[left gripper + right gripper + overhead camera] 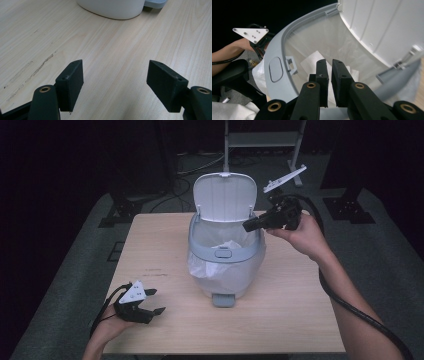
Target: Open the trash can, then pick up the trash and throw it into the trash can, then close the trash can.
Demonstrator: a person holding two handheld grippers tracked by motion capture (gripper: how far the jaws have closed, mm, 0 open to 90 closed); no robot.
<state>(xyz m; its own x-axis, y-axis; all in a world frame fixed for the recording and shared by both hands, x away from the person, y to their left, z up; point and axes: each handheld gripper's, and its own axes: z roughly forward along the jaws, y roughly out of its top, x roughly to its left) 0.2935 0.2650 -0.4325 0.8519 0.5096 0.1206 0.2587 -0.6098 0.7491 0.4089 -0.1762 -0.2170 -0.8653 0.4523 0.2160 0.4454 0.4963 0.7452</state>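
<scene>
Open pedal bin [226,265] mid-table, one gripper parked, the other up over its mouth

No brand or lettering I can read anywhere, just some dark scuffs on the wooden table [155,250]. From the high view the left gripper [152,303] sits low at the near-left corner, well clear of the bin, while the right gripper [248,226] is held up at the bin's right rim with its tips over the opening. The lid [224,197] stands upright at the back and the grey foot pedal [223,299] pokes out toward the person. The left gripper view adds that its jaws are spread wide with nothing between, hovering over bare wood. The right gripper view looks down into the bin: white liner bag [260,75], crumpled white paper [312,61] inside, and the right jaws nearly together with just a thin gap, gripping nothing.
</scene>
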